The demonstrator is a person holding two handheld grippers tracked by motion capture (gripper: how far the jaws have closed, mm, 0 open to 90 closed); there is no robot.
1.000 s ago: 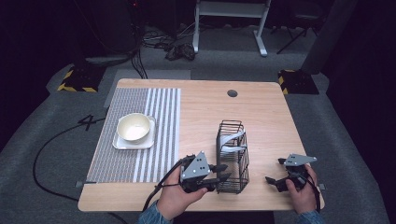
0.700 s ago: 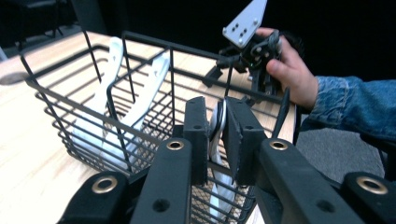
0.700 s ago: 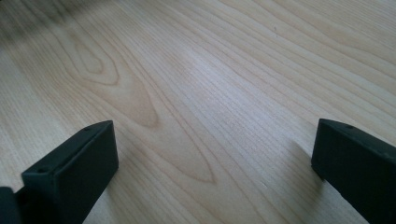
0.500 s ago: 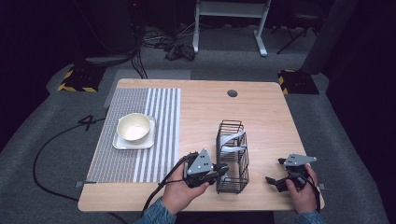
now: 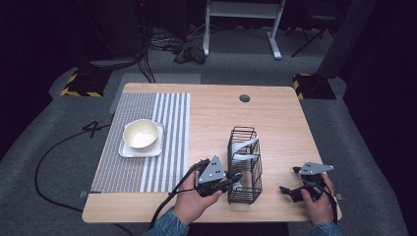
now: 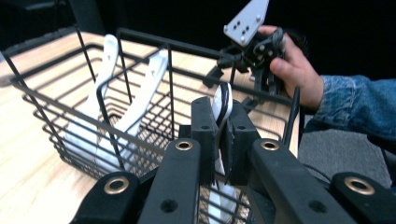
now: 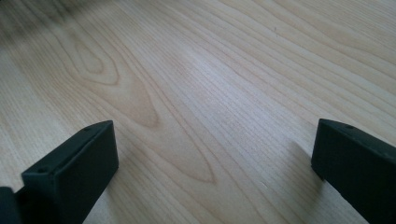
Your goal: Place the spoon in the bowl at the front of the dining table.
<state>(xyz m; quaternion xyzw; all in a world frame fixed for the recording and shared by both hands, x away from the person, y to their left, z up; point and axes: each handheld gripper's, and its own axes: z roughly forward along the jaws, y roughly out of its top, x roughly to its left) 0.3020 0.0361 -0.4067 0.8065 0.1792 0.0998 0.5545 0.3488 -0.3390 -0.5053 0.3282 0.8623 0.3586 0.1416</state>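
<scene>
We see the left gripper (image 6: 219,140) pinching a white utensil (image 6: 223,100) just above the wire basket (image 6: 56,100) (two more white utensils (image 6: 140,98) lean inside); the right gripper (image 7: 215,158) rests spread over the table (image 7: 196,70).

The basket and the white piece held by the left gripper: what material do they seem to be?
The basket looks like thin metal wire with a black coating: slim, stiff rods in a grid. The white piece, clamped in the left gripper, seems smooth plastic, matte; it could be glazed ceramic.

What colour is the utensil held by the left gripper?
White utensil, clearest in the left gripper view, clamped in the left gripper.
</scene>
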